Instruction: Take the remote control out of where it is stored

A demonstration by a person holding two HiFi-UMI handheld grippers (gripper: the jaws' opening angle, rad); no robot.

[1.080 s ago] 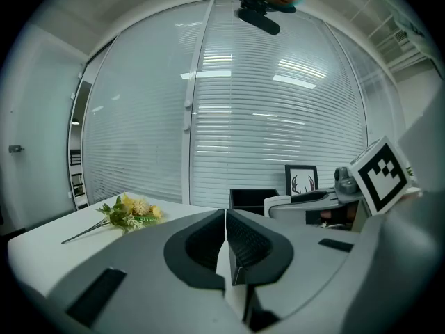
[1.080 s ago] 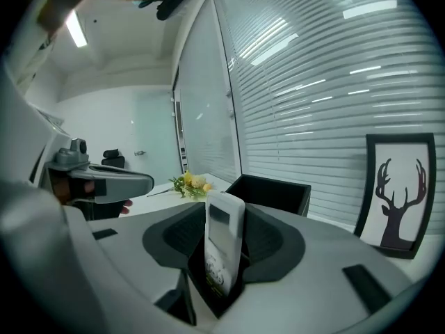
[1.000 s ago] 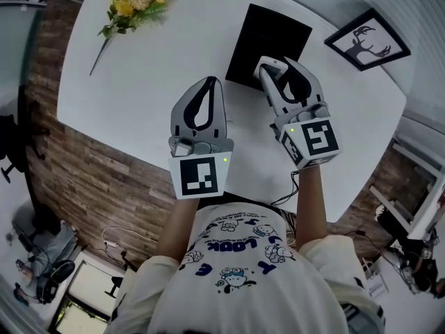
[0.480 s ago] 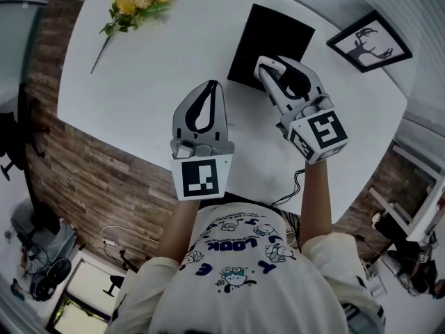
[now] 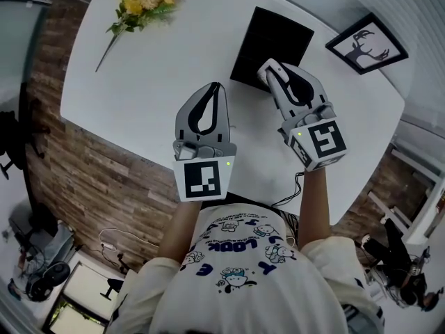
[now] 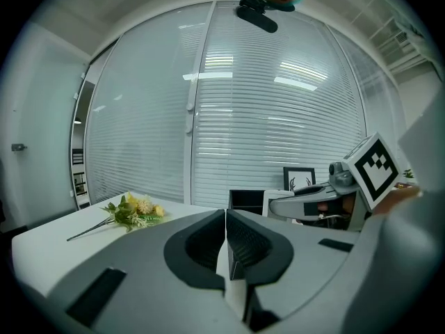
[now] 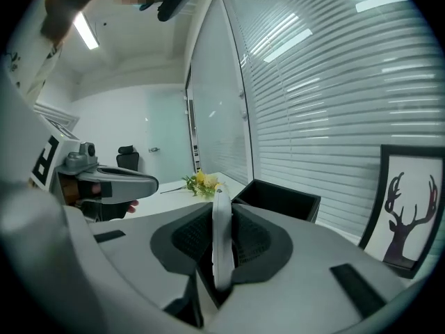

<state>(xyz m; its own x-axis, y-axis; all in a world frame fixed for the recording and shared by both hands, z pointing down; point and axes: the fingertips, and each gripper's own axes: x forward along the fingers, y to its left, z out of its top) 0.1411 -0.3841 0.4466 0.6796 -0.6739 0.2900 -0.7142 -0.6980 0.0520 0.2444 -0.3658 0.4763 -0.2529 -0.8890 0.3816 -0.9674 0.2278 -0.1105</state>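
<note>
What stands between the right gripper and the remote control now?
Nothing visible does. The right gripper has just been closing its jaws, and their pads press on the slim white remote control, which stands on edge between them.

Flowers [image 5: 142, 7] and a deer picture [image 5: 366, 42] sit on the table [image 5: 139, 75]

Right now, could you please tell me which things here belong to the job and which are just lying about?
Job in hand:
remote control, white and slim
black storage box
right gripper, jaws just closed further, now clamping the remote control

Lying about:
yellow flowers
framed deer picture
left gripper, jaws together, empty
</note>
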